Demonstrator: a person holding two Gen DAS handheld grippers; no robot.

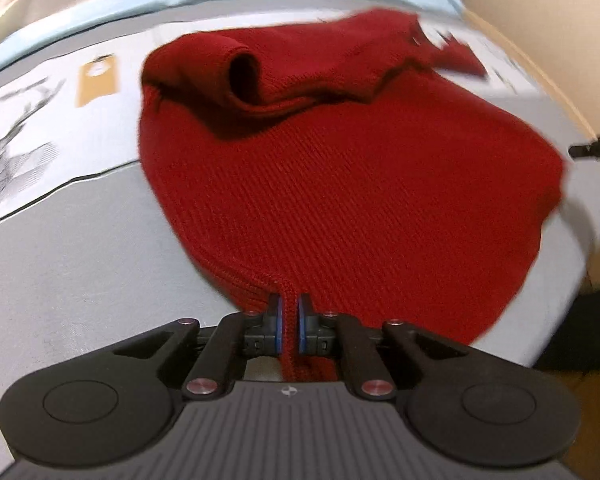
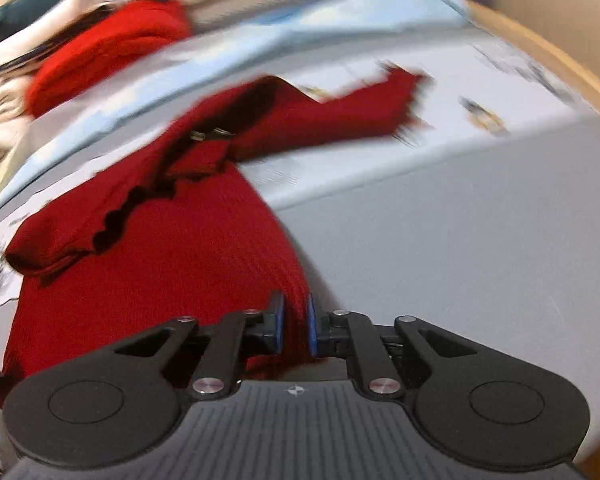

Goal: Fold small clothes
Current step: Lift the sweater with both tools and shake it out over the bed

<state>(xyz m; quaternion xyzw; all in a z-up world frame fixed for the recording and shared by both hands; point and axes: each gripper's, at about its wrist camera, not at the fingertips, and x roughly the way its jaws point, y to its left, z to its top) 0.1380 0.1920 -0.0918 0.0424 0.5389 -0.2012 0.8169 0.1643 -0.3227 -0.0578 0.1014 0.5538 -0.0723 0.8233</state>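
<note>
Dark red knit sweater (image 1: 340, 168) lies spread on the grey table (image 1: 80, 264), body flat, extending away from both grippers toward the far edge. Both views blurred; detail at the far end is uncertain.

Left gripper (image 1: 288, 322): jaws narrow, closed onto a ridge of the ribbed hem at the near left corner. Knit passes between the blue pads and hangs on below them.

Right gripper (image 2: 295, 328): jaws likewise narrow, a band of the hem's right side pinched between them. Each hand thus holds one near corner; neither is nearer the garment than the other.

Garment state: the left sleeve (image 1: 228, 72) is already turned in over the chest, cuff curled and open toward us. The right sleeve (image 2: 340, 112) lies stretched out sideways over the printed sheet (image 2: 480, 92), not yet folded in.

Key relation: the sweater's long axis runs from the gripped hem straight away to the collar. The fabric lies ahead of both sets of jaws, so a hem-to-collar fold would call for lifting and carrying both corners forward along that axis, kept level to land the hem square.

Judgement: early to mid fold. Risk: the outstretched right sleeve will stay outside the fold.

Background: a brighter red garment (image 2: 108, 48) in a clothes pile at far left.
</note>
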